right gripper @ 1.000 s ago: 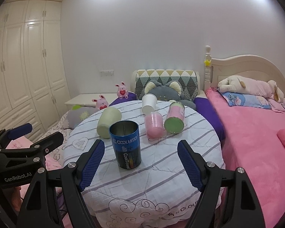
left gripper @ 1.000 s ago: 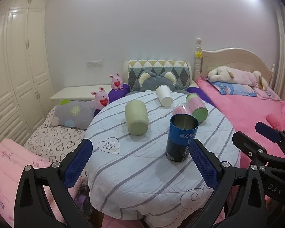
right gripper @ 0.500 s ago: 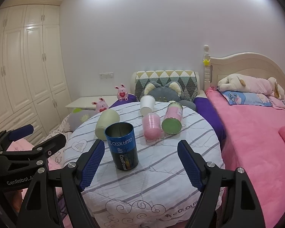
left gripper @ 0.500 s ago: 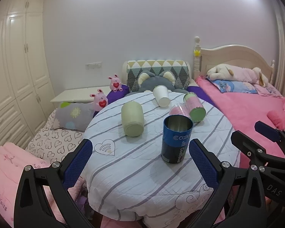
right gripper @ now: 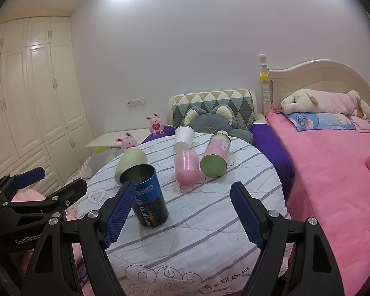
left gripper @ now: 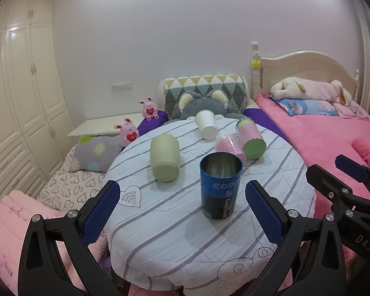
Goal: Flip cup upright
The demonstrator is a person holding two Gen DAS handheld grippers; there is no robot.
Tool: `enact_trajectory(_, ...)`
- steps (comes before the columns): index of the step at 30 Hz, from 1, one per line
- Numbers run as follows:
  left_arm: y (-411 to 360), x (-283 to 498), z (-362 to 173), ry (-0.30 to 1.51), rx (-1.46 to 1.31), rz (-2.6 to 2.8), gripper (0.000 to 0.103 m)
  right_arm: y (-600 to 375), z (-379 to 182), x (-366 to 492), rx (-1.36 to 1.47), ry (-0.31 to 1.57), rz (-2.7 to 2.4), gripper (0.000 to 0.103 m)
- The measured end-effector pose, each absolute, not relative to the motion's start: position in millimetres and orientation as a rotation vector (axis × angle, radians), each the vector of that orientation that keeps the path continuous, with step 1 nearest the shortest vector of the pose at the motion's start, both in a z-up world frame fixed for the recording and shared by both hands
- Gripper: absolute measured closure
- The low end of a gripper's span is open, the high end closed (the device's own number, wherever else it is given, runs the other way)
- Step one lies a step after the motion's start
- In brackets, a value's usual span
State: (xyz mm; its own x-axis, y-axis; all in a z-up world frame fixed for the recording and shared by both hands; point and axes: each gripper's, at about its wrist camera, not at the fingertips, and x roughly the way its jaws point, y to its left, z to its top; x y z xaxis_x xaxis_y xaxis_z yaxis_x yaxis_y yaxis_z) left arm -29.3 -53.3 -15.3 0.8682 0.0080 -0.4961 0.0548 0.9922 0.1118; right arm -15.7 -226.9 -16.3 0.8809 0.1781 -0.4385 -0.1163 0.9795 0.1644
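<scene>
A blue metal cup (left gripper: 220,187) stands upright, mouth up, on the round table (left gripper: 160,222); it also shows in the right wrist view (right gripper: 147,197). Behind it lie a pale green cup (left gripper: 164,157) (right gripper: 130,161), a pink cup (left gripper: 230,146) (right gripper: 187,169), a pink-and-green can (left gripper: 251,138) (right gripper: 215,157) and a white paper cup (left gripper: 206,123) (right gripper: 183,137), all on their sides. My left gripper (left gripper: 182,212) is open and empty, in front of the blue cup. My right gripper (right gripper: 182,214) is open and empty, just right of the blue cup.
The table wears a striped white cloth (right gripper: 209,222). A pink bed (right gripper: 333,172) lies to the right, plush toys (left gripper: 203,101) and a cushion behind the table, wardrobes (left gripper: 19,98) at the left. Pink bedding (left gripper: 5,222) lies low left.
Both grippers have drawn back and risen a little from the table. The blue cup stands in the same spot.
</scene>
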Motion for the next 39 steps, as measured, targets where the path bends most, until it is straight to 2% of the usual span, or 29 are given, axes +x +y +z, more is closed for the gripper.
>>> enact_trajectory(39,-67.2,-15.2,-26.4,0.536,0.131,-0.009,0.0,-240.1,-26.4,-1.8,0.147,0.499,0.169,0.023)
